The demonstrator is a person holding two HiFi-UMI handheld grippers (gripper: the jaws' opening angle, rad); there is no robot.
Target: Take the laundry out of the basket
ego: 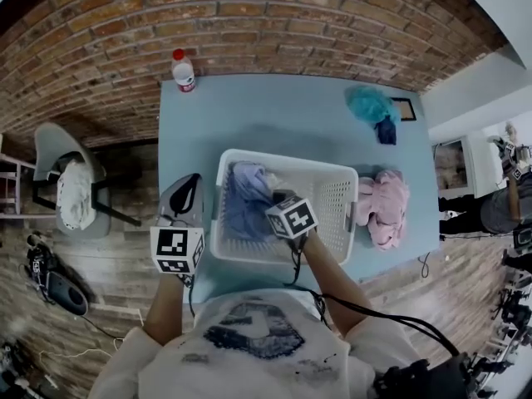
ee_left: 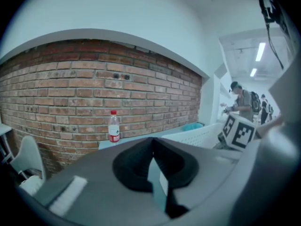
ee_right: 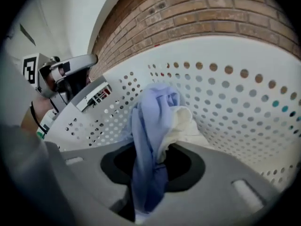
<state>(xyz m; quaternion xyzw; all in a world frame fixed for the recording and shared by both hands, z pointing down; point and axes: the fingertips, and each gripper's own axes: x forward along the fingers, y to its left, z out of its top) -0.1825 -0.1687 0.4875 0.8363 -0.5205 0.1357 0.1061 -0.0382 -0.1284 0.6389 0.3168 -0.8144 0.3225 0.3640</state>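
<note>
White T-shirt point(ego: 249, 352) with dark chest print was worn. Left gripper point(ego: 193, 181) and right gripper point(ego: 273, 196) were grey, each bearing a black-and-white marker cube point(ego: 176, 250). Black cable point(ego: 382, 322) trailed from the right.

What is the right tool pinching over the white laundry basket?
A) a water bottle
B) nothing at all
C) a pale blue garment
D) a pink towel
C: the right tool is closed on a pale blue garment, which hangs from it inside the white laundry basket.
</note>
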